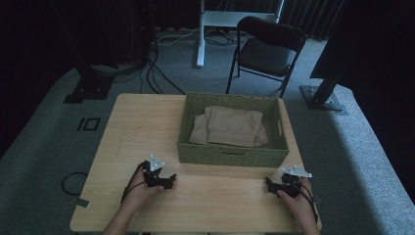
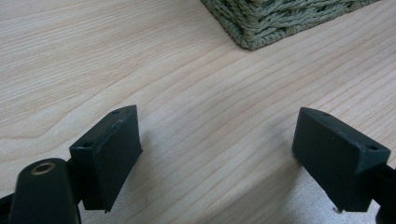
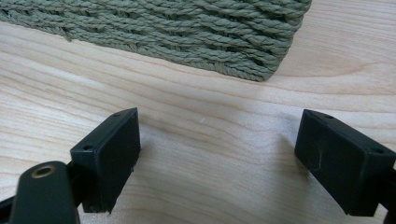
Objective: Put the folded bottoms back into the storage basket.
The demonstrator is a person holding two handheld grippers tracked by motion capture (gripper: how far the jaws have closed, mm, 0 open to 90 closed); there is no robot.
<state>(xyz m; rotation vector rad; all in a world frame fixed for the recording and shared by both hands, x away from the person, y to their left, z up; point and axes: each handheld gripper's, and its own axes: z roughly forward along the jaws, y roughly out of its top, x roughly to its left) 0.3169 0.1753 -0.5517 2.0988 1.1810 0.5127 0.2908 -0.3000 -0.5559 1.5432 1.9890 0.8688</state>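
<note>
A green woven basket (image 1: 230,155) stands at the middle back of the wooden table (image 1: 142,122), with folded tan cloth (image 1: 230,126) inside it. My left gripper (image 1: 172,180) rests low on the table at the front left, just short of the basket's near left corner (image 2: 252,42). Its jaws stand wide apart over bare wood with nothing between them (image 2: 217,149). My right gripper (image 1: 267,183) sits at the front right, below the basket's near right corner (image 3: 261,65). It is also open and empty (image 3: 217,154).
A black folding chair (image 1: 266,49) and a white desk leg (image 1: 200,34) stand on the carpet beyond the table. Dark stands flank the table at left (image 1: 90,83) and right (image 1: 325,88). Cables run over the floor at the back left.
</note>
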